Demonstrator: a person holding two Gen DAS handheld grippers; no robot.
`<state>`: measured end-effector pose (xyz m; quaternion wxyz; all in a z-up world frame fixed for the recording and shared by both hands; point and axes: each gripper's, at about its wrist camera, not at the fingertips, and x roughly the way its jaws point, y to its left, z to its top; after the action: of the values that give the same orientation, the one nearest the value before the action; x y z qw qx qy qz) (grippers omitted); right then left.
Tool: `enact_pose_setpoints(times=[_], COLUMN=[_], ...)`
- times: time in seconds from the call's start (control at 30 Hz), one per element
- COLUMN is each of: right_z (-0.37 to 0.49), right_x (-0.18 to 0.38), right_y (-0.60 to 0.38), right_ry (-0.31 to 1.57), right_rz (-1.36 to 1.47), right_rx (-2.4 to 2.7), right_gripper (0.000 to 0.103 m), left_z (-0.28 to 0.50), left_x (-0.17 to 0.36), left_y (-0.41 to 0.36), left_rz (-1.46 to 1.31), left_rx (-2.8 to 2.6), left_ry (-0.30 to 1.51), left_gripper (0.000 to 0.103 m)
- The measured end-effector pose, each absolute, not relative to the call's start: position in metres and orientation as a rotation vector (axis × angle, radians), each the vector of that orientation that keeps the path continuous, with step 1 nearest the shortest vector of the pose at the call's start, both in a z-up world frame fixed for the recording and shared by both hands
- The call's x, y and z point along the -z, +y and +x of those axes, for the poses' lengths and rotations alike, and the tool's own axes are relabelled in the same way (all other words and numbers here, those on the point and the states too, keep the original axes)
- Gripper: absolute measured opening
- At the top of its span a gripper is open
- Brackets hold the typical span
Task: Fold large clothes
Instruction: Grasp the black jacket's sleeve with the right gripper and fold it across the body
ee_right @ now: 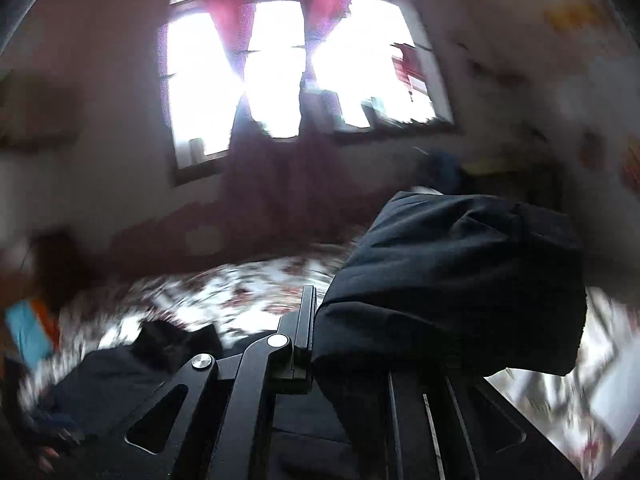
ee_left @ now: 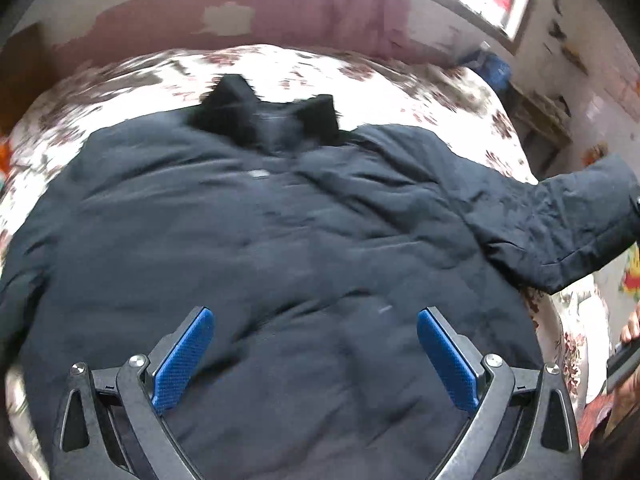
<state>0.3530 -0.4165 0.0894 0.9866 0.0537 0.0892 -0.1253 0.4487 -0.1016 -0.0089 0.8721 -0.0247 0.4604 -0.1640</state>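
Observation:
A large dark navy padded jacket [ee_left: 280, 232] lies spread flat on a floral bedspread [ee_left: 360, 76], its black collar [ee_left: 272, 116] at the far side. My left gripper [ee_left: 316, 320] hovers open over the jacket's lower part, blue pads [ee_left: 184, 356] wide apart and empty. The jacket's right sleeve [ee_left: 560, 220] is lifted off the bed at the right. In the right wrist view my right gripper [ee_right: 320, 320] is shut on that sleeve's cuff [ee_right: 452, 280], which drapes over and hides the right finger. The jacket body [ee_right: 120, 376] lies below left.
The bed's right edge [ee_left: 568, 320] runs down the right of the left wrist view. A window with red curtains [ee_right: 280, 68] is behind the bed. A shelf with clutter [ee_left: 540, 112] stands at the far right wall. Colourful items [ee_right: 28, 332] lie at the bed's left.

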Motion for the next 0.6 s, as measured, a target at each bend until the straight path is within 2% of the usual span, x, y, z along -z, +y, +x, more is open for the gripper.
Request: enact_pose_setpoints(times=[0.17, 0.3, 0.37, 0.4, 0.43, 0.5, 0.6], right_z=[0.387, 0.403, 0.411, 0.414, 0.41, 0.4, 0.377], right_x=[-0.09, -0.049, -0.025, -0.009, 0.003, 0.031, 0.054], right_y=[-0.309, -0.241, -0.213, -0.197, -0.19, -0.183, -0.182], right_ry=[0.263, 0.419, 0.519, 0.591, 0.636, 0.713, 0.771], right_rz=[-0.135, -0.257, -0.31, -0.333, -0.346, -0.379, -0.407], right_rx=[0.093, -0.038, -0.109, -0.156, -0.178, -0.213, -0.244], right_gripper=[0.009, 0.01, 0.015, 0.026, 0.046, 0.066, 0.066], left_z=[0.422, 0.399, 0.39, 0.386, 0.383, 0.381, 0.382], left_x=[0.004, 0.006, 0.008, 0.01, 0.013, 0.016, 0.025], left_y=[-0.02, 0.028, 0.045, 0.051, 0.058, 0.061, 0.064], left_rz=[-0.159, -0.214, -0.24, -0.254, -0.275, -0.295, -0.329], left_rx=[0.261, 0.208, 0.192, 0.192, 0.2, 0.213, 0.265], left_ry=[0.929, 0.91, 0.9, 0.896, 0.89, 0.887, 0.881], left_gripper=[0.102, 0.102, 0.102, 0.102, 0.102, 0.102, 0.102])
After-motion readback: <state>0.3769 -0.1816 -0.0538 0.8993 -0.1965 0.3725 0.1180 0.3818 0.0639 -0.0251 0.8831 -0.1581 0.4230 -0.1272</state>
